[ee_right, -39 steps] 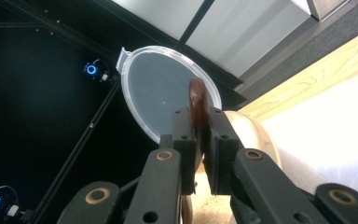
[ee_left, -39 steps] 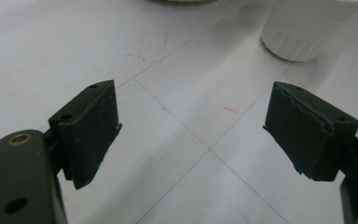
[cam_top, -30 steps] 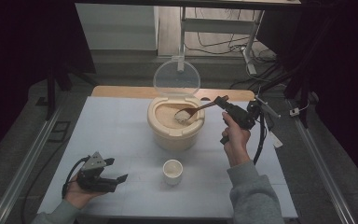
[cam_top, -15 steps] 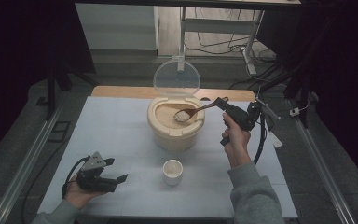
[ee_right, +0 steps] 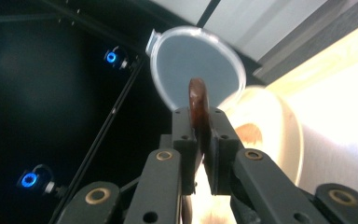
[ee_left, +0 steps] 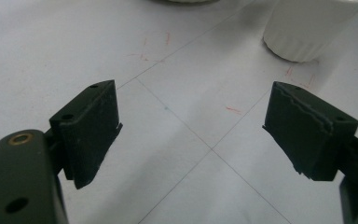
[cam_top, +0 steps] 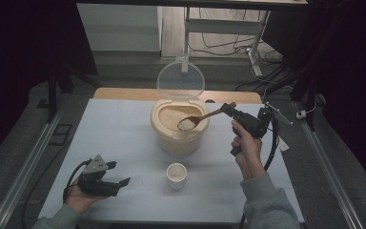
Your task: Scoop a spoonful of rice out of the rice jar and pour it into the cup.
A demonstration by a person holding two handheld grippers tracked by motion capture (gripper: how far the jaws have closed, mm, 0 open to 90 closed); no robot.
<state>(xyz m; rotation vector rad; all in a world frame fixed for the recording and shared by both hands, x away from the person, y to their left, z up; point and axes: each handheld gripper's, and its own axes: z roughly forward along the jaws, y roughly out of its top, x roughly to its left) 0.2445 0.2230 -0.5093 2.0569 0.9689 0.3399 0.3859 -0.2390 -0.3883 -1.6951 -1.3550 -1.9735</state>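
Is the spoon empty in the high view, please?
No, the spoon, clamped in the right gripper, carries a heap of white rice over the open container.

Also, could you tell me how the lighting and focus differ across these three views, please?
High view: lit table, dark surroundings. Left gripper view: evenly bright, the cup soft. Right gripper view: blown-out glare on the right, the wooden spoon blurred up close in the right hand-held gripper.

High view above the table [cam_top: 124, 143]; left claw [ee_left: 191, 133] camera close over its surface, sharing the cup [cam_top: 177, 174].
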